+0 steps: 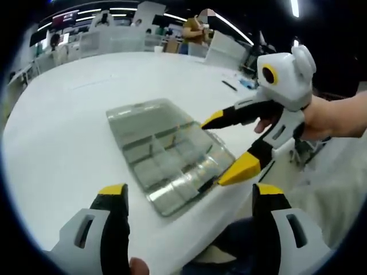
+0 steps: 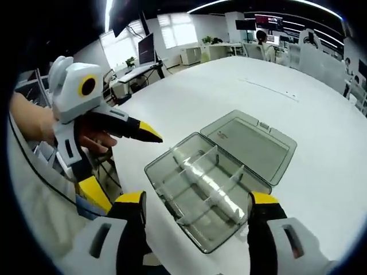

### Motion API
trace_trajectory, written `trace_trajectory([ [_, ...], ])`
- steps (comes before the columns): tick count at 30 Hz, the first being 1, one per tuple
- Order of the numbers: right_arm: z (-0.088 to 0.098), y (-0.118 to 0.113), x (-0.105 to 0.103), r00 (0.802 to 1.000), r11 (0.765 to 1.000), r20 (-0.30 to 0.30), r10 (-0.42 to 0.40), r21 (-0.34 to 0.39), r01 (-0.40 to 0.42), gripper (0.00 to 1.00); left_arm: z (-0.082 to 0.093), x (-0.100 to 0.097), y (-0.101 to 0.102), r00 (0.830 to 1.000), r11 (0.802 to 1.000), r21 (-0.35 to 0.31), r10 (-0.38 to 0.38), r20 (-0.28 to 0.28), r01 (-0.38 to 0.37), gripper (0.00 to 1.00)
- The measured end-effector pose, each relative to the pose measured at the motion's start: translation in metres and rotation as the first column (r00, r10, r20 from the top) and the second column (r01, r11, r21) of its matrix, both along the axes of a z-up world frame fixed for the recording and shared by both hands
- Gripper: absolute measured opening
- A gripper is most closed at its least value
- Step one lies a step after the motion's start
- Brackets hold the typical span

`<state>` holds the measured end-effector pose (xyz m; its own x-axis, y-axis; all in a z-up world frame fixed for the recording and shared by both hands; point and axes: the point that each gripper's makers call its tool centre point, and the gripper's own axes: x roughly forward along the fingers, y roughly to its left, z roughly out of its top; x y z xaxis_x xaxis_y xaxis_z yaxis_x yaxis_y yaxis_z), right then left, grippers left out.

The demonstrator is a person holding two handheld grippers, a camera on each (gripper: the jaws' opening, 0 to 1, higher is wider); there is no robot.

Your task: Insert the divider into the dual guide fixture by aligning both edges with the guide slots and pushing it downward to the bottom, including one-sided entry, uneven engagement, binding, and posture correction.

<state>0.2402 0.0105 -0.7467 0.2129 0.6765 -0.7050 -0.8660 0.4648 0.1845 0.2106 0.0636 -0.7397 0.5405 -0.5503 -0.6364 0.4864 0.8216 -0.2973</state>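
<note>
1. Two claws, both spread wide and holding nothing. The left claw (image 1: 189,197) hangs over the counter (image 1: 63,132) edge, with the clear compartment box (image 1: 169,154) straight ahead of it.
2. That box sits lid open (image 2: 252,143), dividers (image 2: 209,180) already standing inside.
3. The right claw (image 2: 195,206) hovers right above the box's near end, tips either side.

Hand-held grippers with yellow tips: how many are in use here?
2. The right hand-held gripper hangs open over the clear box near its edge. The left hand-held gripper is open beside the box's corner, held by a hand.
</note>
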Motion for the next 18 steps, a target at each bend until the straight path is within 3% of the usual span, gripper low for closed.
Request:
trace_trajectory([
  [18, 0.002, -0.018, -0.003, 0.996, 0.996, 0.017, -0.087, 0.005, 0.087, 0.78, 0.003, 0.001, 0.001, 0.999, 0.999, 0.000, 0.038, 0.012, -0.038, 0.90],
])
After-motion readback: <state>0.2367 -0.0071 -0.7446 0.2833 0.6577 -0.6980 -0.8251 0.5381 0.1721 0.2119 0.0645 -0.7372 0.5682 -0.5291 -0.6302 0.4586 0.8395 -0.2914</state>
